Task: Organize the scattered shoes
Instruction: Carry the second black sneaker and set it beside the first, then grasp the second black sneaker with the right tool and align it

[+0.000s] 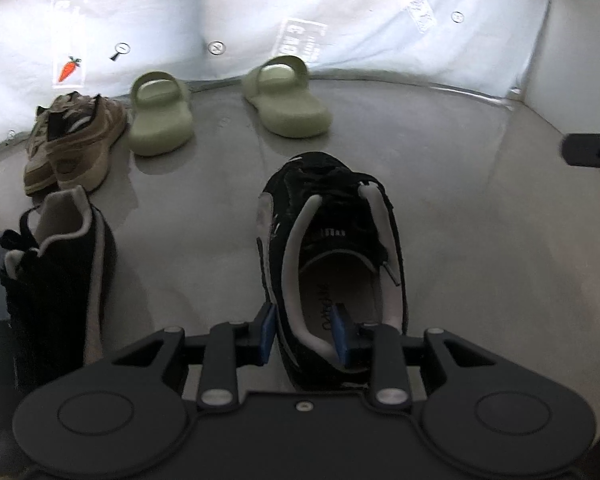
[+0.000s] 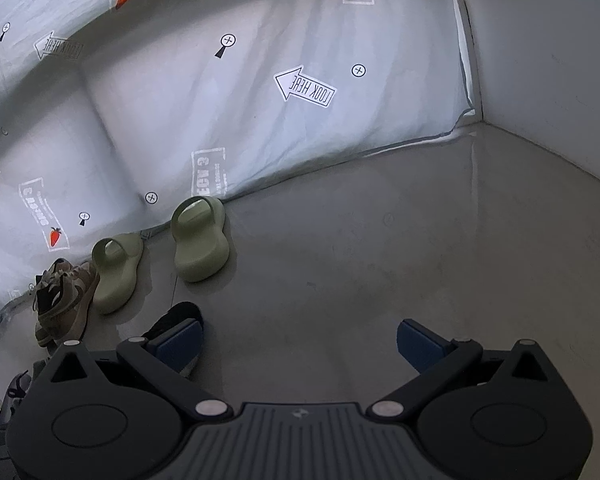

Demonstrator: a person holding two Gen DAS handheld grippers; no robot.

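Left gripper (image 1: 306,334) pinches the black sneaker's (image 1: 332,248) heel wall; right gripper (image 2: 300,344) spread, empty.

Open floor (image 2: 380,248): right half bare, passable.
Far left: green slides (image 1: 160,120), tan sneakers (image 1: 76,140) along printed sheet (image 2: 220,112).
Near left: black sneakers (image 1: 332,248) block.

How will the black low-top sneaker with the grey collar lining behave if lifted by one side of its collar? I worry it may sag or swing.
The black low-top sneaker is pinched by the left gripper on one padded collar wall, which probably yields. Gripped at the heel, the toe likely dips. The thick sole suggests it stays stiff lengthwise.
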